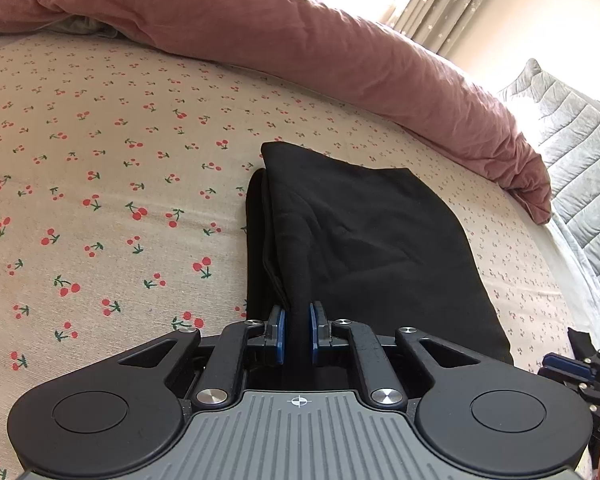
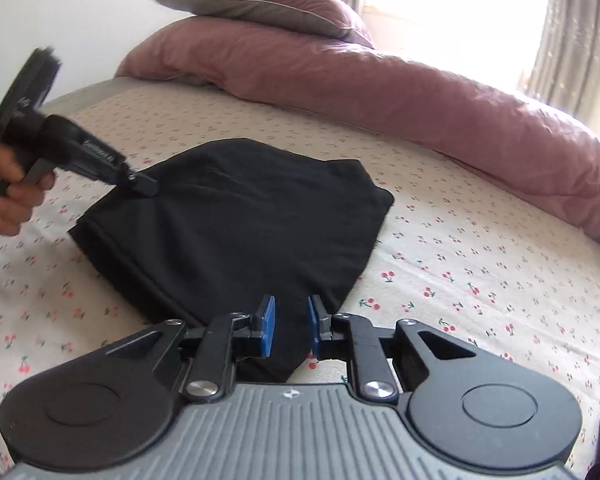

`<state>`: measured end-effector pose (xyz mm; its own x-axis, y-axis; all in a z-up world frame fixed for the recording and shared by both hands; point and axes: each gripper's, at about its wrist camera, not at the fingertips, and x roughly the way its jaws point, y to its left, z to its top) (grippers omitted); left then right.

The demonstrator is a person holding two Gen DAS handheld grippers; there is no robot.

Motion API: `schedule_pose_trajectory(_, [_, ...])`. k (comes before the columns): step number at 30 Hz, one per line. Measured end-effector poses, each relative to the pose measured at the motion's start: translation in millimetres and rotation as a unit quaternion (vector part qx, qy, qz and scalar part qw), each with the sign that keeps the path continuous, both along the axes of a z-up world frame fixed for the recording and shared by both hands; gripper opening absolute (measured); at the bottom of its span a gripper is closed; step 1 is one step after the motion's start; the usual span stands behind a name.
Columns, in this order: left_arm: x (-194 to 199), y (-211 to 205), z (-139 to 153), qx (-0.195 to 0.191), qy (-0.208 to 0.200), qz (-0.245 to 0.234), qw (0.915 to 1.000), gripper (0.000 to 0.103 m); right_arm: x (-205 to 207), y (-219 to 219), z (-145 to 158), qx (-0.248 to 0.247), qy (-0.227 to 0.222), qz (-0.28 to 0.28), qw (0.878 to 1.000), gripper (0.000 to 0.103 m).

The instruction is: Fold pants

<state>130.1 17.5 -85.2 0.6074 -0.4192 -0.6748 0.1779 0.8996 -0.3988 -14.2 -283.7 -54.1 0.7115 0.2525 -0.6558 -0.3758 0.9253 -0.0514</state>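
1. Soft black fabric pants (image 2: 236,232), already folded into a compact multi-layer bundle, lie on the cherry-print bed sheet (image 1: 100,184), mid-bed, with the rumpled dusty-pink duvet (image 1: 340,64) beyond at 12 o'clock.
2. Progress: judged late. The legs look doubled over, but the stacked edges at 9 o'clock in the left wrist view are uneven, so a last fold or some tidying may remain.
3. Left hand-held gripper (image 1: 297,334): blue pads pinching a raised ridge of the pants' near edge.
4. Right hand-held gripper (image 2: 290,332): jaws slightly spread, pads clear of the cloth, with a corner of the pants in the gap between them.
5. Only the right wrist view shows the person's hand (image 2: 8,196) at 9 o'clock on the left tool, the cloth tented up at its tip, and the stacked pillow (image 2: 260,8).
6. Only the left wrist view shows the layered side edges and the grey quilted cover (image 1: 572,148) at 3 o'clock.
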Motion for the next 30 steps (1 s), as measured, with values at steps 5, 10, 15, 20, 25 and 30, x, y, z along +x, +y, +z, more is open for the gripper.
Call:
schedule_pose_trajectory(5, [-1, 1, 0, 0.007, 0.003, -0.002, 1.0000, 0.012, 12, 12, -31, -0.001, 0.080, 0.039, 0.996, 0.002])
schedule_pose_trajectory(10, [-3, 0, 0, 0.013, 0.000, -0.001, 0.9999, 0.012, 11, 19, -37, 0.007, 0.121, 0.040, 0.992, 0.002])
schedule_pose_trajectory(15, [-8, -3, 2, 0.033, -0.008, -0.005, 0.9994, 0.016, 10, 17, -38, 0.008, 0.131, 0.044, 0.990, 0.002])
schedule_pose_trajectory(20, [-13, -9, 3, 0.056, -0.017, -0.007, 0.9982, 0.016, 21, 1, -3, 0.053, 0.056, 0.034, 0.996, 0.021])
schedule_pose_trajectory(25, [-14, -12, 2, 0.067, -0.021, -0.008, 0.9975, 0.016, 85, -8, -3, 0.093, 0.040, -0.044, 0.994, 0.028])
schedule_pose_trajectory(30, [-12, -11, -1, 0.068, -0.020, -0.008, 0.9975, 0.017, 150, -4, -37, 0.114, 0.078, -0.075, 0.988, 0.024])
